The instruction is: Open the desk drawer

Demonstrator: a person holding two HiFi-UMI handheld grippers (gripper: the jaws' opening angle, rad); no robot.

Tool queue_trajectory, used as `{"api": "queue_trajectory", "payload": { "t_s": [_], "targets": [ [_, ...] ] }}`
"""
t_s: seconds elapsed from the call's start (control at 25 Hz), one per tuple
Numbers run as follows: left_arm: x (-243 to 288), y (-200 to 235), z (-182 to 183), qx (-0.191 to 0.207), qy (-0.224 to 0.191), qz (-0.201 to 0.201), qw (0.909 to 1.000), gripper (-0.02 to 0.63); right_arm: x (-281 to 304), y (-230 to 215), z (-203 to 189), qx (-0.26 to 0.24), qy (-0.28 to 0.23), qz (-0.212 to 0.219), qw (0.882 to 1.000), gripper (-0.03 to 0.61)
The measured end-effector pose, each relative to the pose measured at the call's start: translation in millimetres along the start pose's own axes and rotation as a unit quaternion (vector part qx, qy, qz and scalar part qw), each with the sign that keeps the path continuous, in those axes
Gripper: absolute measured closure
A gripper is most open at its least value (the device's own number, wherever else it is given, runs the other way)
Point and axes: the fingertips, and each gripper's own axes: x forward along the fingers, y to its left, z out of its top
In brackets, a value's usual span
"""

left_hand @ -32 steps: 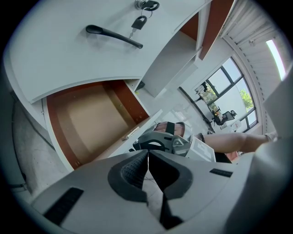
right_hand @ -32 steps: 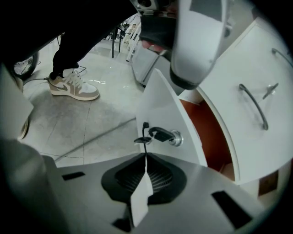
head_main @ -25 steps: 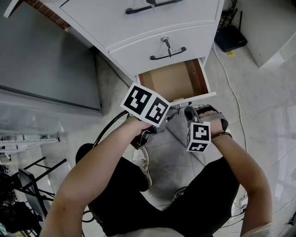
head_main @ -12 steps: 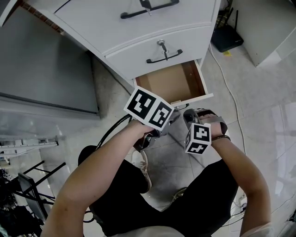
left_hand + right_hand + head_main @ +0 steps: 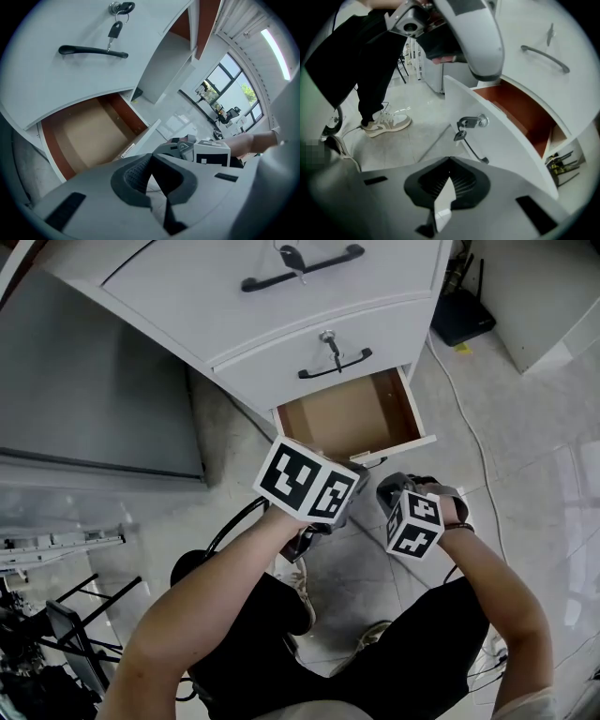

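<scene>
The white desk pedestal (image 5: 281,310) has its bottom drawer (image 5: 349,414) pulled out, showing an empty brown inside (image 5: 89,136). Its front panel (image 5: 506,145) carries a lock with a hanging key (image 5: 469,123) and a dark handle (image 5: 476,152). My left gripper (image 5: 360,468) hovers just before the drawer's front edge, jaws shut on nothing (image 5: 151,157). Beside it on the right, my right gripper (image 5: 390,487) is also shut and empty (image 5: 450,161), pointing steeply down at the drawer front. The middle drawer stays closed, with its handle (image 5: 93,50) and key (image 5: 115,29).
A black box (image 5: 466,315) and a white cable (image 5: 467,418) lie on the tiled floor right of the pedestal. A grey panel (image 5: 94,381) stands at the left. My legs and a shoe (image 5: 298,589) are below the grippers. Black stands (image 5: 66,634) are at lower left.
The right gripper has rolled about its own axis, so its marker cube shows a different face. Both hands stay close to the drawer front. The drawer remains pulled out.
</scene>
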Motion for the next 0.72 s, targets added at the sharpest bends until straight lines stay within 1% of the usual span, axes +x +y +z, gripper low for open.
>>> {"api": "queue_trajectory", "payload": {
  "t_s": [0.04,0.08,0.16,0.28,0.4,0.44,0.6,0.72],
  "targets": [
    [-2.8,1.8,3.9,-0.013,-0.008,0.001,0.9999,0.605,-3.0,-4.5,5.0,0.002,0.0,-0.001,1.0,0.563],
    [-5.7,2.7,6.7,-0.034,-0.017,0.0,0.9993,0.604,-7.1,-9.3,11.2,0.003,0.0,-0.004,1.0,0.562],
    [-12.0,-2.5,3.9,-0.078,-0.025,0.0,0.9967,0.606,-18.4,-11.3,21.6,0.025,0.0,-0.005,1.0,0.561],
    [-28.6,-16.0,-12.2,-0.101,-0.01,0.018,0.9946,0.606,-45.1,-3.2,36.7,0.083,0.004,0.009,0.997,0.563],
    [-56.5,-39.3,-20.1,-0.145,0.001,0.013,0.9894,0.606,-85.9,8.4,53.5,0.118,0.016,0.027,0.992,0.562],
    [-66.3,-48.3,-18.9,-0.153,0.004,0.013,0.9881,0.606,-102.1,11.3,58.1,0.128,0.02,0.033,0.991,0.563],
    [-103.5,-78.2,2.6,-0.147,0.019,0.017,0.9888,0.606,-162.6,5.5,73.0,0.158,0.031,0.042,0.986,0.563],
    [-130.8,-98.3,19.5,-0.144,0.023,0.015,0.9891,0.606,-198.3,0.8,84.0,0.181,0.034,0.042,0.982,0.563]
  ]
}}
